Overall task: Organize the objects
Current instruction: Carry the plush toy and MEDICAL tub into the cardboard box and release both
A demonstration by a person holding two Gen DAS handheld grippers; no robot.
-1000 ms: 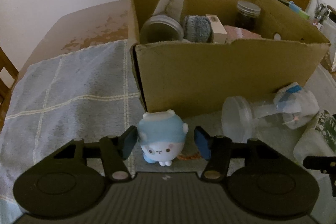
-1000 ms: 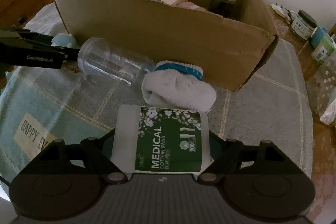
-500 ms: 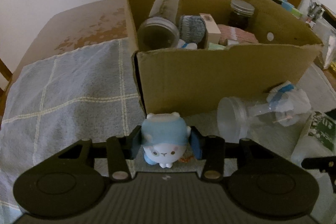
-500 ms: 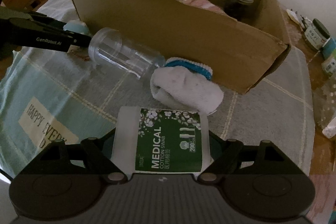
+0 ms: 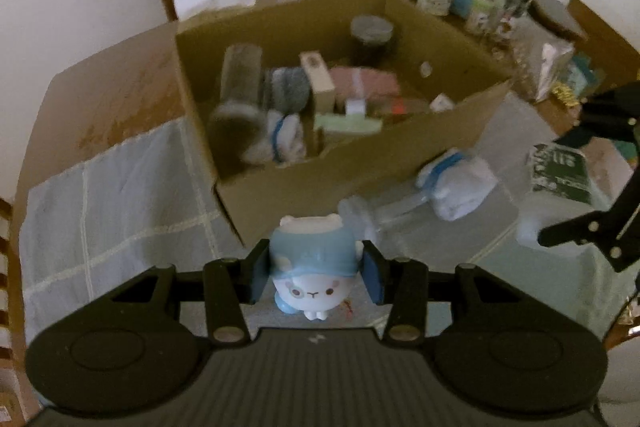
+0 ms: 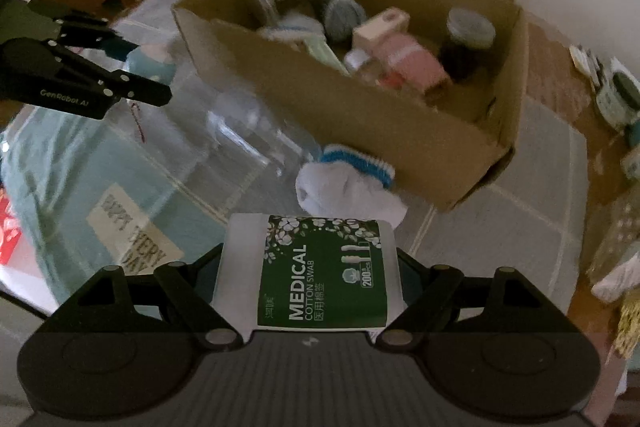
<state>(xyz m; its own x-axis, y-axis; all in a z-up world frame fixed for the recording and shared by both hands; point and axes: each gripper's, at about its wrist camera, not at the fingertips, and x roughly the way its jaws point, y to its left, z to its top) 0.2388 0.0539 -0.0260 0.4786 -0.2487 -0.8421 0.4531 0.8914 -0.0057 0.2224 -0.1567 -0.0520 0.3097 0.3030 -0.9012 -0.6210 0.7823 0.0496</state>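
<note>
Left wrist view, item one: small round toy figure, white face under a pale blue cap (image 5: 313, 269), clenched between the blue pads of the left gripper (image 5: 315, 271). The jaws have just been closing and now press on both sides of the figure, which hangs clear of the pale checked cloth (image 5: 104, 195).

Right wrist view, item two: flat white pack of cotton swabs with a dark green printed label (image 6: 310, 269), grasped across its width by the right gripper (image 6: 310, 281). The pack hides the pads, so the contact itself is not visible.

Item three: open brown cardboard box (image 6: 360, 115), just beyond both grippers, already crowded with jars, a rolled sock, a small carton and a pink bundle.

Items four and five, still on the cloth in front of the box and touching each other: clear plastic jar on its side (image 6: 256, 135); white sock with a blue cuff (image 6: 348, 185).

Step in hand, as judged: carry both loads over the near wall of the box and set them inside.

Handling notes:
- Clear the cardboard rim before moving forward.
- The figure is round and gripped at its widest part, so keep the jaws firm and avoid tilting.
- Aim each load at a gap; free space looks likeliest toward the right half of the box.
- Keep the two grippers apart over the opening.
</note>
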